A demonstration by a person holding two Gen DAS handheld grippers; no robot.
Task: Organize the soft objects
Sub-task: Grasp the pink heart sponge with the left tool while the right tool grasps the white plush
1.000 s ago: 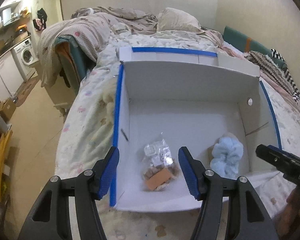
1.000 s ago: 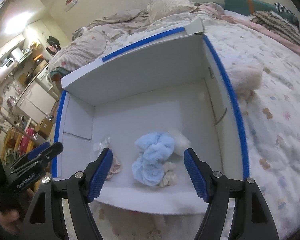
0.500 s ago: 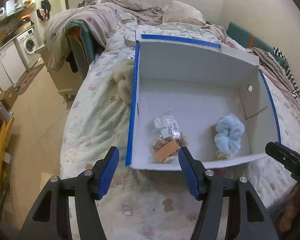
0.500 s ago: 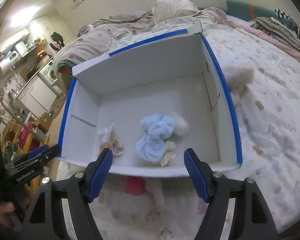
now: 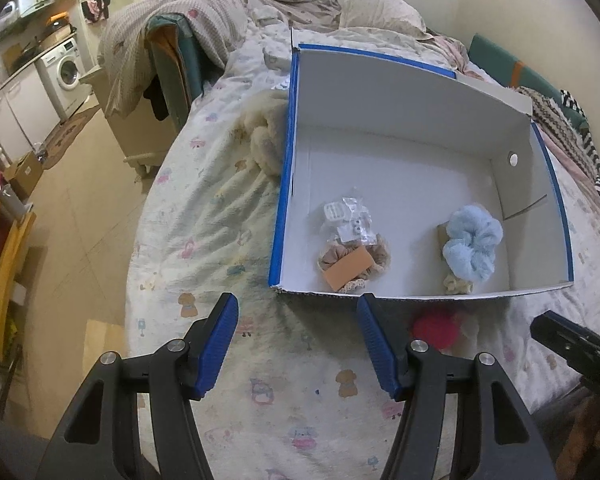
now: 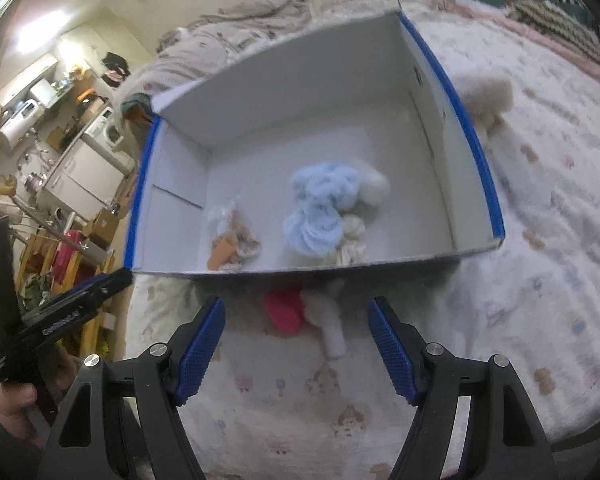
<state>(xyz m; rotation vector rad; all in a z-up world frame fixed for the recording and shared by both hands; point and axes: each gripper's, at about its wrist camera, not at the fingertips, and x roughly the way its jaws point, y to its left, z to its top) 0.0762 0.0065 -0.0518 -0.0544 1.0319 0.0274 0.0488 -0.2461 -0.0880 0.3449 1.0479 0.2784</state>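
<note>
A white box with blue-taped edges (image 5: 284, 184) (image 6: 476, 148) lies on the bed. Inside it are a light blue scrunchie (image 5: 472, 240) (image 6: 320, 204), a bagged beige scrunchie with an orange card (image 5: 352, 260) (image 6: 232, 240) and a small cream piece (image 5: 456, 284) (image 6: 352, 240). In front of the box on the bedspread lie a red soft item (image 5: 436, 326) (image 6: 284, 308) and a white fluffy one (image 6: 328, 316). My left gripper (image 5: 298, 344) is open and empty, short of the box's near wall. My right gripper (image 6: 296, 344) is open and empty, just short of the red and white items.
A cream fluffy toy (image 5: 264, 140) lies against the box's left side; another cream fluffy item (image 6: 488, 96) lies by its right side. Rumpled blankets and a pillow (image 5: 380, 12) are at the bed's head. The bed edge and floor (image 5: 80, 220) are to the left.
Both grippers have pulled back from over the box toward the foot of the bed. The red and white soft items in front of the box have come into view.
</note>
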